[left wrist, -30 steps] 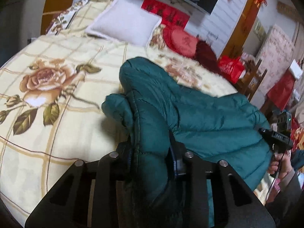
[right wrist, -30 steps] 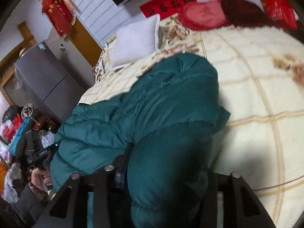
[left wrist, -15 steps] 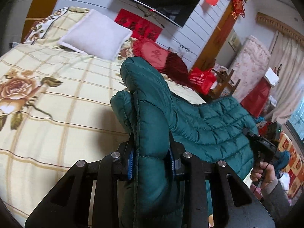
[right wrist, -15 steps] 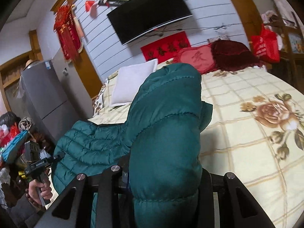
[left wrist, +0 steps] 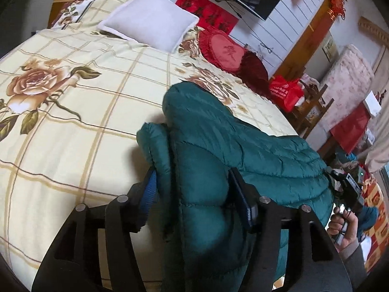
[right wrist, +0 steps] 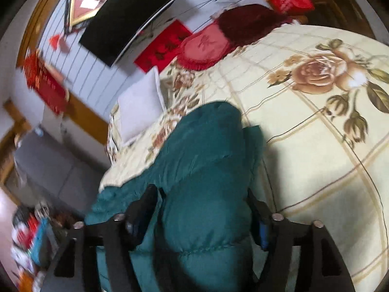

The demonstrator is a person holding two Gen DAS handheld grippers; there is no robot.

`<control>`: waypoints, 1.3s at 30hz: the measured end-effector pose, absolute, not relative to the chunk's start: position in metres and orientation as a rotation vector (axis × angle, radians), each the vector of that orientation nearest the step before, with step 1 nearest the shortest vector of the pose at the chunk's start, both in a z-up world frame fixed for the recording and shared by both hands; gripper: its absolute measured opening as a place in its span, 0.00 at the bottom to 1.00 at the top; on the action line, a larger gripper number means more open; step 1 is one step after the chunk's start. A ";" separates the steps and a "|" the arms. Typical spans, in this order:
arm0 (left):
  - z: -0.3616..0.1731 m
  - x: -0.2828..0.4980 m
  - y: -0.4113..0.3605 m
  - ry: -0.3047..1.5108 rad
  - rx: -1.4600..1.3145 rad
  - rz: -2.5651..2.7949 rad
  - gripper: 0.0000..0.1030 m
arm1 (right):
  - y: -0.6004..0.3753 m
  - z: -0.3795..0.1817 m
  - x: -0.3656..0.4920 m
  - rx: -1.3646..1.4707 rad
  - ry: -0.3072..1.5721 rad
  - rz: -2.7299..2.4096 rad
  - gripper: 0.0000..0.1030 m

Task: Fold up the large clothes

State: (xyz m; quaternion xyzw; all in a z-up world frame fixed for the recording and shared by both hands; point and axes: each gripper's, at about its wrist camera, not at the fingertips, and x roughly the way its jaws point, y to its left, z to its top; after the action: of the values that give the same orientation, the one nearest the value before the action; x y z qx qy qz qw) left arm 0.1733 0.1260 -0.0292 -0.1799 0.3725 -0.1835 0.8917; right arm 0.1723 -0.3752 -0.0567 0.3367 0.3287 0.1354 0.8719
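A dark teal puffer jacket lies across the near edge of the floral bed, with one padded fold rising toward each camera. The left gripper has its jaws opening. The fold still fills the gap between them, but the pads no longer squeeze it. In the right wrist view the jacket bulges the same way between the opening jaws of the right gripper, loose and unpinched. The left wrist view also shows the right gripper at the jacket's far end, held by a hand.
A white pillow and a red cushion lie at the head of the bed. A red bag and wooden furniture stand off the bed's far side. A grey cabinet and floor clutter sit past the other edge.
Both grippers went from pinching the jacket folds tight to jaws spread wide around them. The folds sank lower toward the bed. The right wrist view has rolled and shifted sideways.
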 end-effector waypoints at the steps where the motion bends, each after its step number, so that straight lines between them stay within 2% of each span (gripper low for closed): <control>1: -0.029 0.170 0.129 0.770 -0.375 -0.370 0.62 | -0.377 -0.052 0.168 0.702 0.667 0.257 0.69; 4: -0.023 0.159 0.139 0.746 -0.383 -0.333 0.62 | -0.381 -0.031 0.145 0.654 0.586 0.140 0.71; 9: 0.015 0.152 0.124 0.645 -0.347 -0.333 0.62 | -0.351 0.008 0.117 0.419 0.475 0.015 0.76; 12: 0.029 0.184 0.085 0.700 -0.261 -0.340 0.62 | -0.323 0.014 0.140 0.335 0.541 0.010 0.76; 18: -0.029 0.235 0.049 0.877 -0.105 -0.151 0.62 | -0.290 -0.020 0.194 0.201 0.776 -0.058 0.76; 25: -0.054 0.206 0.061 0.805 -0.178 -0.053 0.63 | -0.278 -0.063 0.230 0.121 0.886 0.007 0.96; 30: -0.052 0.211 0.056 0.812 -0.141 0.024 0.64 | -0.279 -0.069 0.238 0.130 0.906 0.044 1.00; 35: -0.019 0.198 0.065 0.837 -0.180 -0.070 0.64 | -0.280 -0.039 0.213 0.113 0.906 0.040 0.98; 38: 0.022 0.152 0.061 0.775 -0.134 -0.121 0.65 | -0.279 0.001 0.166 0.084 0.827 0.054 0.98; 39: 0.032 0.134 0.058 0.758 -0.104 -0.137 0.69 | -0.278 0.011 0.149 0.071 0.820 0.045 0.98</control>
State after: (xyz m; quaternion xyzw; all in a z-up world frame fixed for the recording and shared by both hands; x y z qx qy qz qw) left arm 0.1344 0.0580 0.0321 -0.0508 0.3693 -0.0666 0.9255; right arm 0.1493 -0.2780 0.0114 0.0345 0.3983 0.0218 0.9164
